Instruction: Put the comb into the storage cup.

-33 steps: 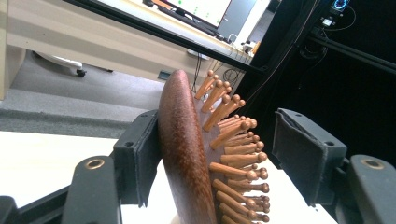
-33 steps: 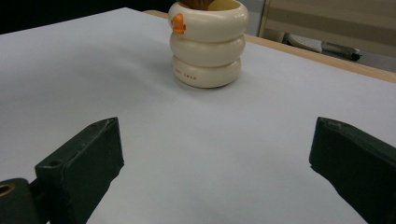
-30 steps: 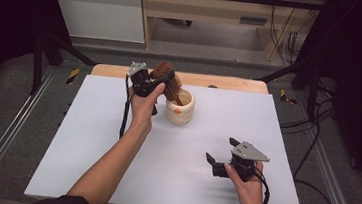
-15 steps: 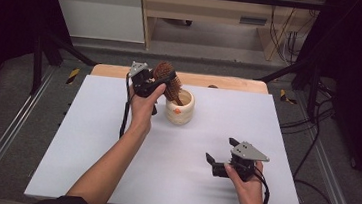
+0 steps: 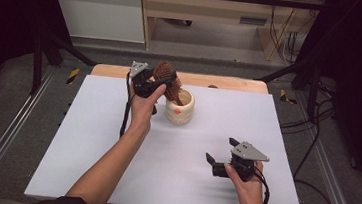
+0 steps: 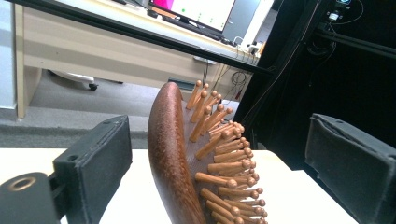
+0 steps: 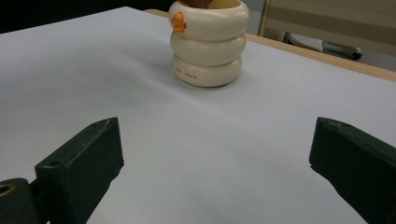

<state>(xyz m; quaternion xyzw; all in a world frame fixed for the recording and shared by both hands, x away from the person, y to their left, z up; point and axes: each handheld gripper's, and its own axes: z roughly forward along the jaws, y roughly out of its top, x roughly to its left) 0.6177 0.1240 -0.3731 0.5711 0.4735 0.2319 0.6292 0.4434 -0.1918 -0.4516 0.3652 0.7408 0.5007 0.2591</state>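
In the high view we see the left forearm stretched diagonally up the white worktop (image 5: 90,138) toward its far edge, the hand raised and carrying the left gripper (image 5: 167,80) around the head of a wooden hairbrush (image 5: 164,75). The brush stands handle-down in a cream ringed pot (image 5: 180,109) near the middle of the far edge, its long axis tilted, head leaning up and toward the left gripper. The left gripper view adds what the high view cannot: the brush (image 6: 175,154) rises between the jaws, smooth back facing the left jaw, wooden pins toward the right jaw, with clear gaps on both sides, so the jaws stand spread and not touching it. The right hand rests low near the near-right corner, its right gripper (image 5: 221,156) aimed across the worktop. In the right gripper view its jaws are wide apart, with the pot (image 7: 208,44) well beyond them.
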